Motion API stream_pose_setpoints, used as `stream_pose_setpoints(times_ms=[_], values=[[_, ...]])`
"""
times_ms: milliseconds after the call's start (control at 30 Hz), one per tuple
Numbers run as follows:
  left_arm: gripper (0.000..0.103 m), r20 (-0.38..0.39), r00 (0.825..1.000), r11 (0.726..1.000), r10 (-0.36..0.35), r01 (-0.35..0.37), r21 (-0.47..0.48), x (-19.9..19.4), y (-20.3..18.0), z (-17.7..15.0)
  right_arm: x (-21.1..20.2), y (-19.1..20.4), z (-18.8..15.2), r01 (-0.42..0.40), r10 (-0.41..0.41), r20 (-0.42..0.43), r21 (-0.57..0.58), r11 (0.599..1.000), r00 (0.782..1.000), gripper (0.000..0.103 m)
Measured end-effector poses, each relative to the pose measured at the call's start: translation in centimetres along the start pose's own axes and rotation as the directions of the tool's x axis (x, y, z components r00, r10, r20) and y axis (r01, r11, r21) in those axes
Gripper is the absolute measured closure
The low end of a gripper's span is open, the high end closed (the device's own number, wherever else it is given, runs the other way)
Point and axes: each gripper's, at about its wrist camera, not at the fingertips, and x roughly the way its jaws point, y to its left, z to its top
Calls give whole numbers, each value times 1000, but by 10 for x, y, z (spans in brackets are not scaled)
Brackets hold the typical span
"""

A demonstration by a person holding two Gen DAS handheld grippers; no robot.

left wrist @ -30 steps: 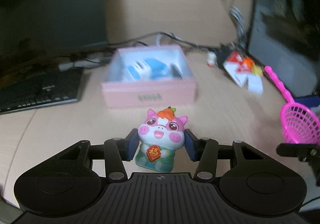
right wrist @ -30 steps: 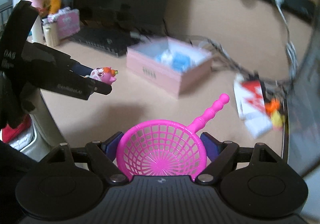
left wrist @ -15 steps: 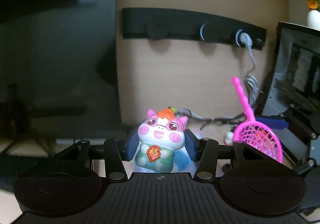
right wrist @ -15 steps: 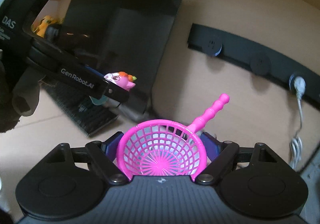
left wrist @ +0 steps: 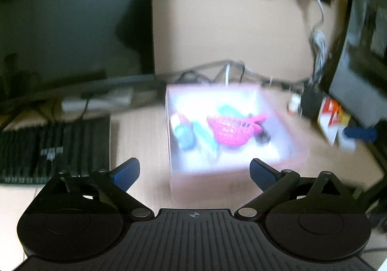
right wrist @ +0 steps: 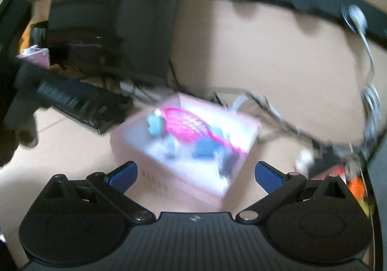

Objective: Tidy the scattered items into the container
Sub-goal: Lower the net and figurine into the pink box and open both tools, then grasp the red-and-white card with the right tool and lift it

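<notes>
The pink box [left wrist: 293, 152] stands on the desk, blurred by motion; it also shows in the right wrist view [right wrist: 169, 183]. Inside lie the pink net scoop [left wrist: 233, 129] [right wrist: 186, 124] and the pig toy [left wrist: 185, 134] [right wrist: 154, 124], among blue items. My left gripper [left wrist: 194, 171] is open and empty, just in front of the box. My right gripper [right wrist: 196, 171] is open and empty, near the box's front right corner. One blue right fingertip [left wrist: 360, 133] shows at the right of the left wrist view.
A black keyboard [left wrist: 48, 147] lies left of the box. A dark monitor [left wrist: 72, 16] stands behind it. Cables [left wrist: 217, 70] run behind the box. A red and white packet [left wrist: 332, 118] and small toys lie to the right by a black case [left wrist: 362, 41].
Both grippers have opened. The pig toy and the pink net scoop have left the jaws and now lie in the box. Both cameras have tilted down toward the box.
</notes>
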Motion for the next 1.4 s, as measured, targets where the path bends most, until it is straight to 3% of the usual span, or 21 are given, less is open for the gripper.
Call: stream_pose_setpoints(times_ms=[100, 200, 300, 433, 567, 633, 833, 933, 1100, 1200, 1267, 1300, 1333, 1400], values=[[1, 2, 995, 995, 96, -96, 26, -3, -18, -18, -14, -15, -17, 39, -38, -36, 38, 999, 999, 0], [0, 11, 988, 988, 151, -151, -32, -8, -37, -24, -20, -31, -27, 78, -76, -56, 43, 996, 996, 0], [0, 5, 992, 990, 122, -121, -75, -18, -55, -33, -21, -45, -37, 203, -202, -55, 18, 979, 978, 0], [0, -14, 998, 998, 67, -67, -13, -33, -78, -49, -13, -77, -45, 345, -344, -34, 49, 937, 939, 0], [0, -39, 997, 995, 73, -76, -65, -44, -87, -63, 19, -101, -47, 426, -426, -25, -6, 905, 904, 0], [0, -65, 996, 991, 61, -68, -115, -50, -88, -69, 40, -108, -43, 438, -438, -13, -36, 898, 899, 0], [0, -66, 993, 983, 99, -107, -146, -77, -90, -86, 98, -125, -32, 395, -402, -74, -93, 914, 913, 0], [0, -69, 991, 978, 118, -128, -163, -83, -92, -96, 104, -133, -34, 355, -359, -139, -56, 933, 923, 22], [0, -85, 990, 969, 113, -129, -210, -79, -96, -104, 54, -114, -48, 243, -246, -128, -42, 969, 961, 22], [0, -89, 991, 970, 97, -115, -216, -72, -103, -103, 6, -93, -63, 103, -112, -126, -72, 992, 986, 22], [0, -103, 991, 969, 88, -109, -222, -64, -107, -102, -21, -79, -72, 6, -18, -129, -98, 995, 991, 17], [0, -111, 990, 968, 86, -110, -226, -61, -108, -102, -34, -74, -76, -18, 4, -121, -113, 993, 993, 7], [0, -116, 989, 967, 87, -112, -229, -58, -110, -101, -45, -71, -80, -23, 10, -104, -125, 992, 995, 0], [0, -116, 989, 966, 91, -116, -230, -56, -111, -99, -60, -74, -81, 3, -11, -72, -109, 994, 997, 0]])
